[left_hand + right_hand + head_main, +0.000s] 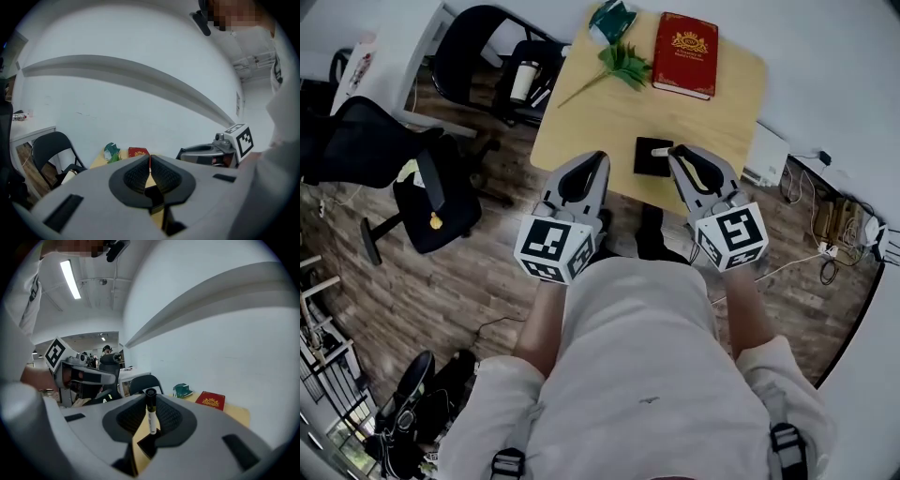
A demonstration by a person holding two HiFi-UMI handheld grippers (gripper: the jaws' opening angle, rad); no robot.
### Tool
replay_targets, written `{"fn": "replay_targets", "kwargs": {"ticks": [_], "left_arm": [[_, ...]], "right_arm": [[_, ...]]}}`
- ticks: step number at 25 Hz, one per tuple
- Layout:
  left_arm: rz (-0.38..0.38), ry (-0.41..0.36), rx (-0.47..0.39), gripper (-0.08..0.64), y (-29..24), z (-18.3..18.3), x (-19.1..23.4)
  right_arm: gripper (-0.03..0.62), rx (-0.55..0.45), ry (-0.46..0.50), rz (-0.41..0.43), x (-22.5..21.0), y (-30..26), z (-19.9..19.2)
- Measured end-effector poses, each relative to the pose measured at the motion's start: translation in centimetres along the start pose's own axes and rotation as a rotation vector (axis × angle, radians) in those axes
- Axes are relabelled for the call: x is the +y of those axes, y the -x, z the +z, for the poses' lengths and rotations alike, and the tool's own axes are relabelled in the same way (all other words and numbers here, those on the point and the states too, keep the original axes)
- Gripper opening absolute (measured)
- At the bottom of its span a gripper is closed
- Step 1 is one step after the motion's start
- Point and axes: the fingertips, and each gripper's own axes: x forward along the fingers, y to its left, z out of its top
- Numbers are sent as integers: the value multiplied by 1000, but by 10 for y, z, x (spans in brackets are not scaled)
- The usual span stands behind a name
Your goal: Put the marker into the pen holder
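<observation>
In the head view a black square pen holder (649, 159) stands near the front edge of the wooden table (581, 117). My right gripper (675, 152) is shut on a marker (661, 151) with a white body, whose tip lies over the holder. In the right gripper view the marker (151, 420) stands upright between the pads, black cap on top, with the pen holder (149, 444) just below it. My left gripper (598, 159) hovers at the table's front edge, left of the holder. Its pads (140, 174) meet, with nothing between them.
A red book (685, 53) lies at the table's far side, next to a green leafy sprig (623, 64) and a green packet (612, 19). Black office chairs (441, 192) stand to the left on the wooden floor. A white box (766, 157) and cables lie to the right.
</observation>
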Motion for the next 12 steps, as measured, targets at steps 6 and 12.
{"fn": "replay_targets", "kwargs": {"ticks": [6,12], "left_arm": [[69,24,1,11,0,-9,-2],[133,49,-5,11,0,-17,-7]], "right_arm": [[63,36,38,84,-2,-14,-17],[63,63,68,154,-4,-25,-30]]}}
